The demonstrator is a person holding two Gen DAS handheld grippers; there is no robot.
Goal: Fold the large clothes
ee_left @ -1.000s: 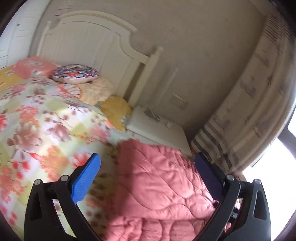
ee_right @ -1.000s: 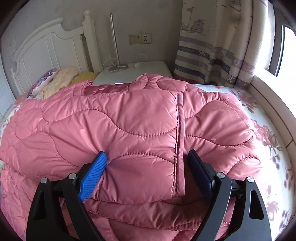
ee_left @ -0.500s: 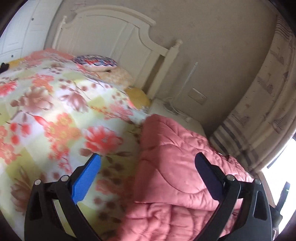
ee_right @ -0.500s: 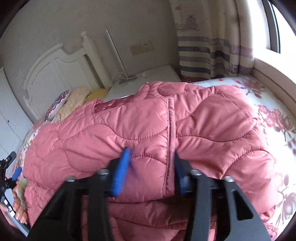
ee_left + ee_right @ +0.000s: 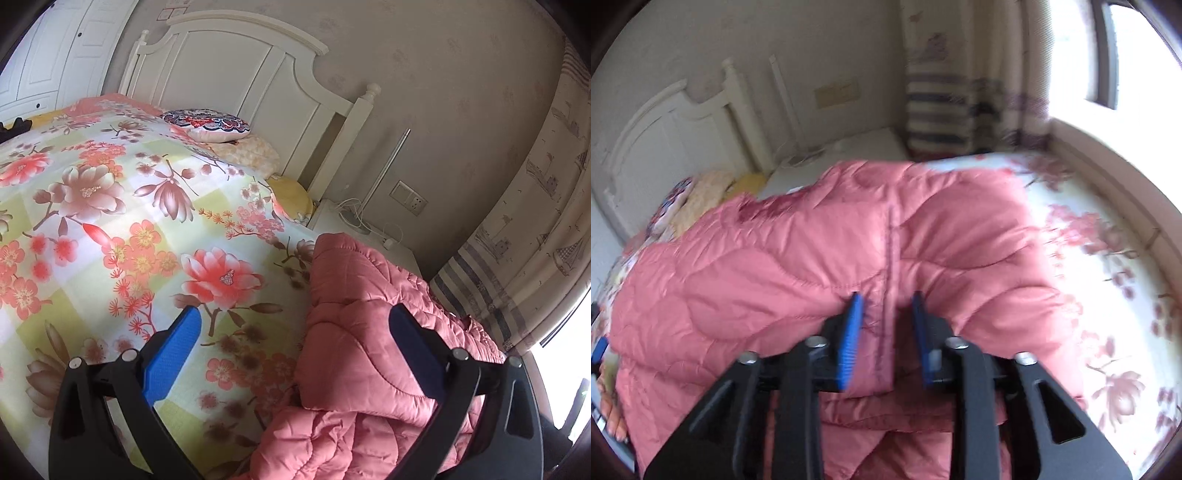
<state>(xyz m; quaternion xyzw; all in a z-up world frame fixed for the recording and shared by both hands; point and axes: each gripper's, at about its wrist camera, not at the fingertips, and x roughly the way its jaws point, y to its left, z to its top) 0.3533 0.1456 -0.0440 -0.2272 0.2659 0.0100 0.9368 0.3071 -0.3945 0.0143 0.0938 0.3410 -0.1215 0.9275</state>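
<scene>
A pink quilted jacket (image 5: 798,258) lies folded on the floral bed cover (image 5: 1115,280). My right gripper (image 5: 888,306) is shut on a fold of the jacket at its stitched seam, blue pads pinching the fabric on both sides. In the left wrist view the jacket (image 5: 365,332) lies at the lower right of the bed cover (image 5: 110,221). My left gripper (image 5: 293,325) is open and empty, held above the jacket's left edge, its right finger over the jacket and its left finger over the bed cover.
A white headboard (image 5: 240,74) and several pillows (image 5: 207,123) are at the bed's head. A white bedside table (image 5: 354,229) with cables stands by the wall. Striped curtains (image 5: 517,258) hang at the right by the window (image 5: 1108,55).
My right gripper has closed from wide open onto the jacket's seam fold and pulled back slightly. My left gripper stayed open and swung left and up, showing more of the bed.
</scene>
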